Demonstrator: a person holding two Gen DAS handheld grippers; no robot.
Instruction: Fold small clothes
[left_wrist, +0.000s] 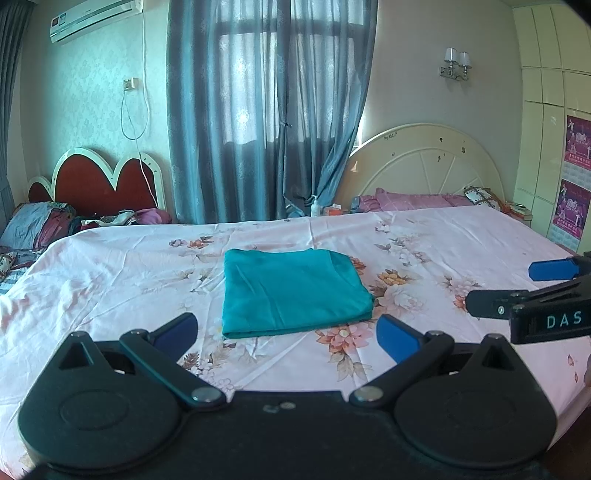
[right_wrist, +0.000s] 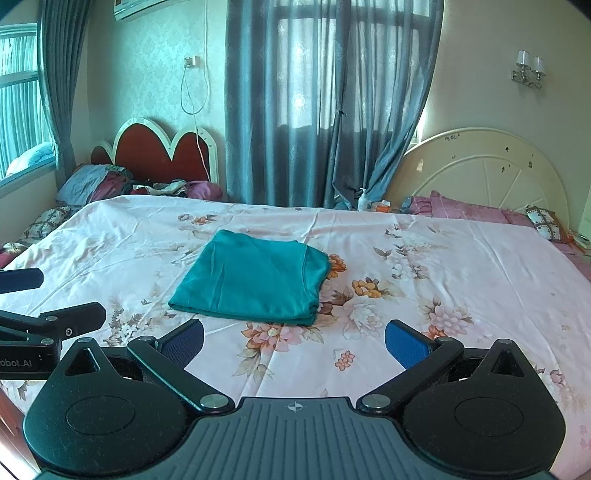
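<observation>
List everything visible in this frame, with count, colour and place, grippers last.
folded garment: 1, teal, flat on the middle of the bed
bed sheet: 1, pink with flowers, covering the bed
cream headboard: 1, far right end of the bed
red headboard: 1, white-trimmed, far left
clothes pile: 1, mixed colours, below the red headboard
pillows: pink, by the cream headboard; count unclear
curtains: grey-blue, over the window
air conditioner: 1, white, upper left wall
wall lamp: 1, two shades, right wall
left gripper: black, blue pads, open, empty
right gripper: black, blue pads, open, empty
</observation>
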